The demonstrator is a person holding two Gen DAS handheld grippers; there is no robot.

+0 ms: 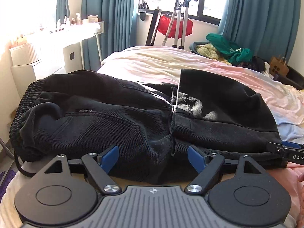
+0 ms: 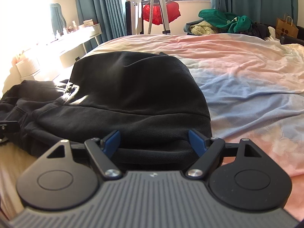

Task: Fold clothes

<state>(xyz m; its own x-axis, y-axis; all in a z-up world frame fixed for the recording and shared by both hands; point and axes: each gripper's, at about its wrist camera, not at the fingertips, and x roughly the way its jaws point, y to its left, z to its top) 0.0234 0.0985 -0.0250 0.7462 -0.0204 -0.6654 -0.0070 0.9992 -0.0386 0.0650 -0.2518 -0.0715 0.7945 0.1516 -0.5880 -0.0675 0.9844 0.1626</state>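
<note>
Black trousers [image 1: 106, 121] lie on the bed, folded over, with the ribbed waistband [image 1: 20, 112] at the left and the folded leg part [image 2: 136, 87] at the right. My left gripper [image 1: 153, 157] stands open at the near edge of the trousers, its blue pads [image 1: 109, 158] wide apart and pinching nothing. My right gripper [image 2: 154, 142] is open too, with the thick folded edge of the trousers [image 2: 152, 152] lying between its blue pads [image 2: 196, 142]. One of its fingers [image 1: 285, 150] shows at the right edge of the left wrist view.
The bed sheet [image 2: 247, 79], pink, blue and cream, spreads to the right and beyond. A heap of green and yellow clothes [image 2: 224, 23] lies at the far corner beside a paper bag [image 2: 286, 28]. A white dressing table [image 1: 57, 38] stands to the left, a tripod [image 1: 180, 19] by the window.
</note>
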